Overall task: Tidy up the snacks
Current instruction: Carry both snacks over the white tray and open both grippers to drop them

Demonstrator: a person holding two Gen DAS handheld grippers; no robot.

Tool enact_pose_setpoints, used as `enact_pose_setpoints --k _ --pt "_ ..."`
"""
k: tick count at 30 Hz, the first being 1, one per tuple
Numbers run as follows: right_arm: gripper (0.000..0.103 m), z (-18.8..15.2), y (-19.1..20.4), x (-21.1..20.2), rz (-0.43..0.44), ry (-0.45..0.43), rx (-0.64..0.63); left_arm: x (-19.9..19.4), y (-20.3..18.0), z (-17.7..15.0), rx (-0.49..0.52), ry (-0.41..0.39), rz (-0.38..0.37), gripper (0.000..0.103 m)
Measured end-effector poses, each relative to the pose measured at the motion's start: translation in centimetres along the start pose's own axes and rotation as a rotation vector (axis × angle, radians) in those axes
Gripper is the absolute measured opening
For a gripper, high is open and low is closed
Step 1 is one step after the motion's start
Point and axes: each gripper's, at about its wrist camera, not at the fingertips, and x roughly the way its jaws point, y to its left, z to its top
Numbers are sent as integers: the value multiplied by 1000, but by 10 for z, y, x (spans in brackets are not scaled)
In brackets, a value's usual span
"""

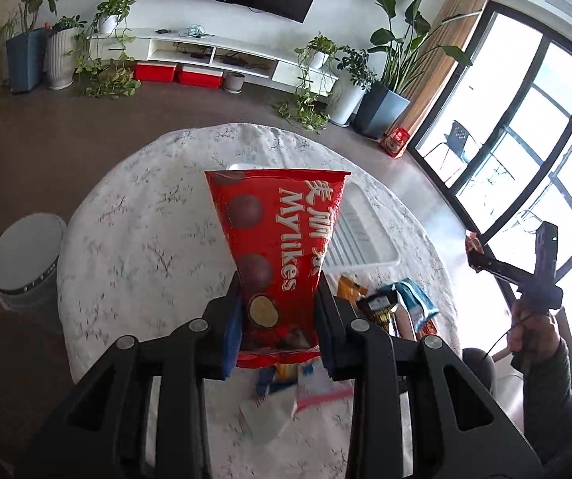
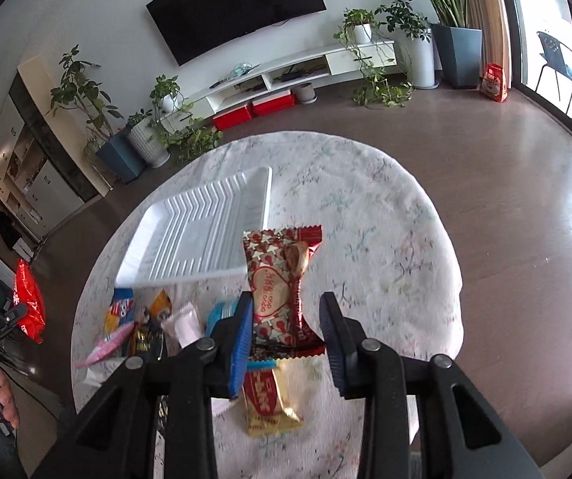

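Observation:
My left gripper (image 1: 280, 311) is shut on the lower part of a red Mylikes chocolate-ball bag (image 1: 274, 239), held up above the round table (image 1: 134, 239). My right gripper (image 2: 286, 331) is shut on a red-and-gold wrapped snack with a heart print (image 2: 280, 291), also lifted off the cloth. A ribbed white tray (image 2: 206, 231) lies on the table beyond both grippers, with nothing in it. Loose snack packets (image 2: 146, 319) lie in a heap at the tray's near edge. Another red-and-gold packet (image 2: 270, 399) rests under the right gripper. In the left wrist view the right gripper (image 1: 481, 255) shows at the far right.
A white patterned cloth (image 2: 385, 239) covers the table, bare on its right half. A grey round bin (image 1: 26, 255) stands on the floor left of the table. A red bag (image 2: 495, 82) sits by the window, with potted plants and a TV bench along the far wall.

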Motion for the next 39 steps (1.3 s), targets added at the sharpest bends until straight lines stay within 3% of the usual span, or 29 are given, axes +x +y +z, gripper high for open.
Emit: enact_pose_setpoints --k 5,9,19,28,39 --pt "36 45 30 36 71 22 -63 58 1 57 38 69 19 29" --pt "36 63 59 77 89 79 -123 111 -13 80 87 147 32 29" --pt "36 72 77 166 33 233 -191 212 -22 75 120 312 99 29" --pt "36 60 75 201 -33 293 -222 248 -23 64 152 373 149 31" --pt "36 53 81 216 -73 291 -272 249 -30 59 175 381 163 35"
